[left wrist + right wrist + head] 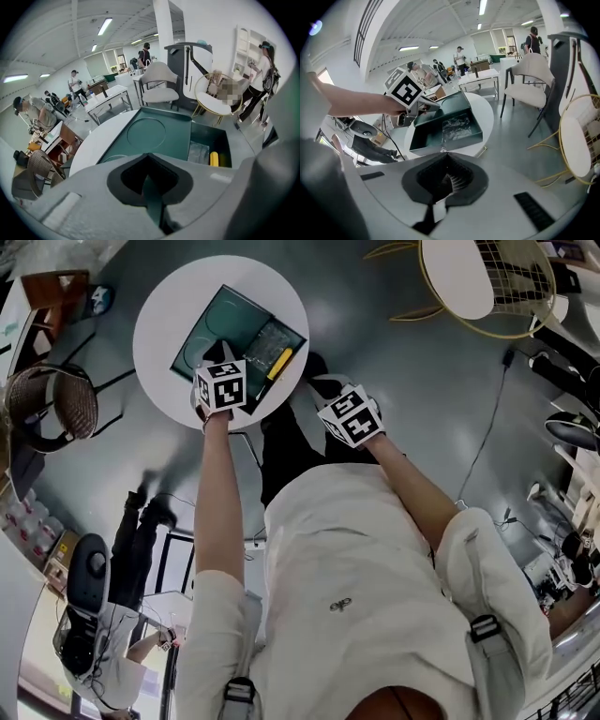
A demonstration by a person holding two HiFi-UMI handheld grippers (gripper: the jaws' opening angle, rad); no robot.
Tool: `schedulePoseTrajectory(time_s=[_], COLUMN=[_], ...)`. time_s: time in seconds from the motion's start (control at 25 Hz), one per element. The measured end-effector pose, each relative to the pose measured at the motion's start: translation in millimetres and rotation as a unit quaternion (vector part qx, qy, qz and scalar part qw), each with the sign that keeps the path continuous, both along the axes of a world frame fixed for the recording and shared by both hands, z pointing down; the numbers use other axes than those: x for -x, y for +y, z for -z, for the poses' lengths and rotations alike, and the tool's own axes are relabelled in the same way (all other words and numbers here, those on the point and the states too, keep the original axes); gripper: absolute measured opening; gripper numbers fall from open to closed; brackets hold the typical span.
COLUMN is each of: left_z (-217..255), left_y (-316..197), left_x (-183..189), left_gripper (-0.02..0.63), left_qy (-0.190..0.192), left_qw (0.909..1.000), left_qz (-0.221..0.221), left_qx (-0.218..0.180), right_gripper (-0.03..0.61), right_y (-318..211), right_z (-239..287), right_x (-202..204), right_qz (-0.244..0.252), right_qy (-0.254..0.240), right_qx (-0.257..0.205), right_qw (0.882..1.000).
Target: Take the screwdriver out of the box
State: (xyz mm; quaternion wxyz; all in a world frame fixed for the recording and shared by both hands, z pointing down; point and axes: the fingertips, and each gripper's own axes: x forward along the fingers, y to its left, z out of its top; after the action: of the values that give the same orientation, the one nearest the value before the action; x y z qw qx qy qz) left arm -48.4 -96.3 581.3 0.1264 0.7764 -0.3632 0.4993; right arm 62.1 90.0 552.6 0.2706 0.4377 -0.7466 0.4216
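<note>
**Screwdriver in the box, one gripper clamped on the box's rim**

The yellow-handled screwdriver [278,365] lies inside the dark green rectangular box [211,329], in the deep compartment along its right wall. Just beside it sits a crumpled clear plastic bag [198,152]. The rest of the box is a flat green panel with a round embossed circle.

The box rests on the round white worktop [173,310], near the edge closest to the person.

The left hand-held gripper [214,360] is at the box's near-left side. Its jaws are pressed together on a thin green strip, which seems to be the box's rim, though the wide-angle view makes the exact part hard to tell.

The right hand-held gripper [443,154] is off the worktop's edge, above the grey floor [441,381] and apart from the box. Its jaws are closed together with nothing between them, and they point down towards the box's open compartment.
</note>
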Motion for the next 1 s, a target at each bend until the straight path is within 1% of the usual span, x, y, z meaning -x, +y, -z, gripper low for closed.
schedulePoseTrajectory(time_s=[0.12,0.24,0.32,0.4,0.48,0.6,0.72,0.84,0.92,1.0], left_z=[5.8,16.2,20.3,20.0,17.4,12.3,6.3,3.4,-0.5,-9.1], left_y=[16.9,37.3,53.0,68.4,81.2,92.9,104.2,111.5,114.7,119.4], left_x=[4.2,4.8,6.9,7.5,3.3,-7.5,-18.4,-35.0,-44.0,-45.2], left_gripper=[0.011,0.011,0.011,0.012,0.017,0.078,0.111,0.153,0.167,0.186], left_qy=[-0.002,0.017,0.029,0.034,0.037,0.039,0.040,0.056,0.068,0.070], left_qw=[0.9999,0.9997,0.9989,0.9978,0.9963,0.9933,0.9887,0.9823,0.9775,0.9727], left_qz=[-0.001,-0.007,-0.008,-0.011,-0.025,-0.056,-0.078,-0.098,-0.106,-0.106], left_qx=[0.010,0.015,0.034,0.057,0.074,0.093,0.121,0.150,0.169,0.194], right_gripper=[0.009,0.009,0.009,0.009,0.009,0.009,0.009,0.009,0.009,0.009], right_y=[2.9,6.6,6.6,6.1,6.6,5.6,6.5,10.2,13.1,16.1], right_z=[7.5,10.0,12.0,15.1,18.3,20.7,21.6,21.2,19.3,17.3], right_x=[-5.1,-11.5,-14.5,-18.1,-22.4,-27.5,-32.9,-39.3,-43.9,-48.1], right_qz=[0.010,0.012,0.011,0.009,0.009,0.007,0.002,-0.002,-0.005,-0.011], right_qy=[-0.002,-0.001,0.000,0.000,0.000,0.002,0.003,0.005,0.007,0.008], right_qx=[-0.008,-0.009,-0.011,-0.014,-0.014,-0.015,-0.016,-0.014,-0.012,-0.008], right_qw=[1.000,1.000,1.000,1.000,1.000,1.000,1.000,1.000,1.000,1.000])
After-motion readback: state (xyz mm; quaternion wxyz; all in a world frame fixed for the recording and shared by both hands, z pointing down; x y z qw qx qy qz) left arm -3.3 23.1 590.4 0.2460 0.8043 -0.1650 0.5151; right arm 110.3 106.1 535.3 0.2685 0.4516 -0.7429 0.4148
